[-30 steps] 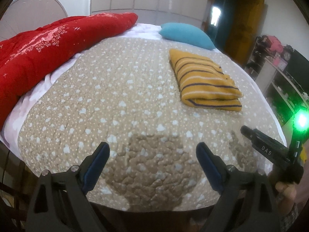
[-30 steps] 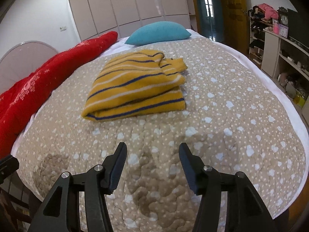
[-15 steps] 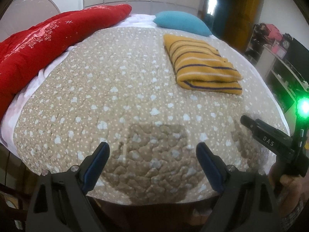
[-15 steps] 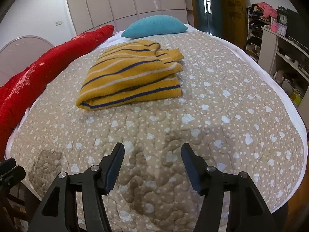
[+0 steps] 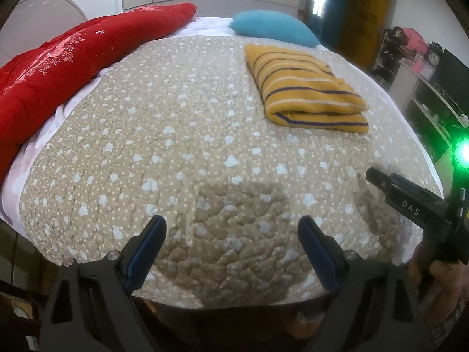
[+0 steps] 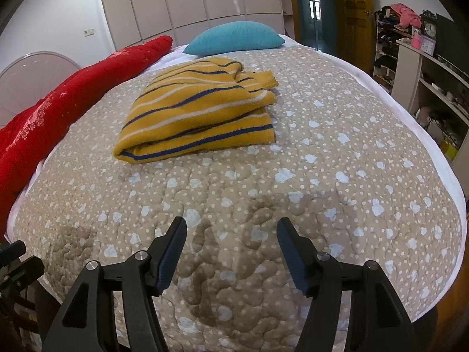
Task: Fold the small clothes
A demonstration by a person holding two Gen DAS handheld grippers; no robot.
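Bedroom quilt (image 5: pixel 176 152) fills both views. We have drawn back: our left hand-held gripper (image 5: pixel 231 240) and right hand-held gripper (image 6: pixel 231 246) hang spread and empty, well apart from the folded striped sweater (image 6: pixel 199 117), farther off near the teal pillow (image 6: pixel 234 39). Folding looks finished.

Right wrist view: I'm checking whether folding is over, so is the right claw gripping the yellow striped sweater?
No, the right claw hangs open over the bare quilt, apart from the folded yellow striped sweater.

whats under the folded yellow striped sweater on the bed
The yellow striped sweater lies flat on the tan dotted quilt, which shows all around it. Whatever the folded layers may cover cannot be seen.
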